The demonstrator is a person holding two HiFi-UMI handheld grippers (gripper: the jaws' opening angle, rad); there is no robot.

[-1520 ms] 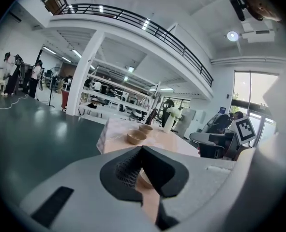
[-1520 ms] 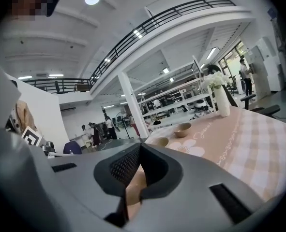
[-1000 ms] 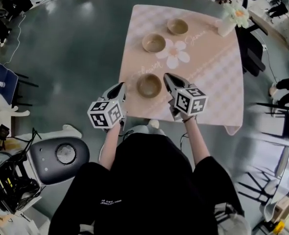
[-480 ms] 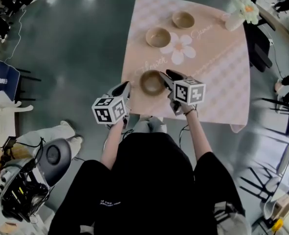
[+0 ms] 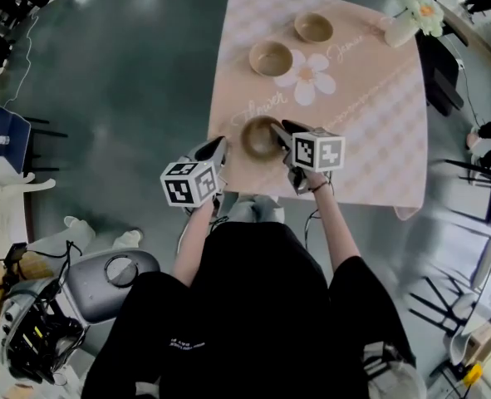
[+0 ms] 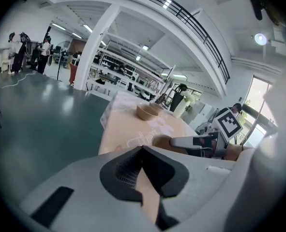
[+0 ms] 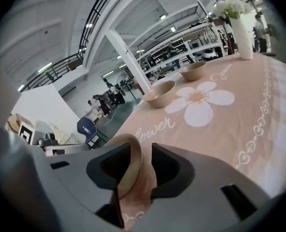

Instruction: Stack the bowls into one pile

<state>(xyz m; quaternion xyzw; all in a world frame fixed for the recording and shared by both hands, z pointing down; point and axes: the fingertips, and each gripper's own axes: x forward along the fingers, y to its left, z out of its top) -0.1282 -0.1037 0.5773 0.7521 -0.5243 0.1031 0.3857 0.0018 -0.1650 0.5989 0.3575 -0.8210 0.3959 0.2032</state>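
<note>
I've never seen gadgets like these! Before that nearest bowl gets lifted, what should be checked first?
1. Nearest bowl has its rim between the right gripper jaws: ok.
2. Jaws clamped on that rim: not ok, a gap shows beside one pad.
3. Left gripper out of the way: ok, shut, empty, beside the bowl.
4. Middle bowl upright and empty to receive it: ok.
5. Far bowl apart from the middle one: ok.
</note>
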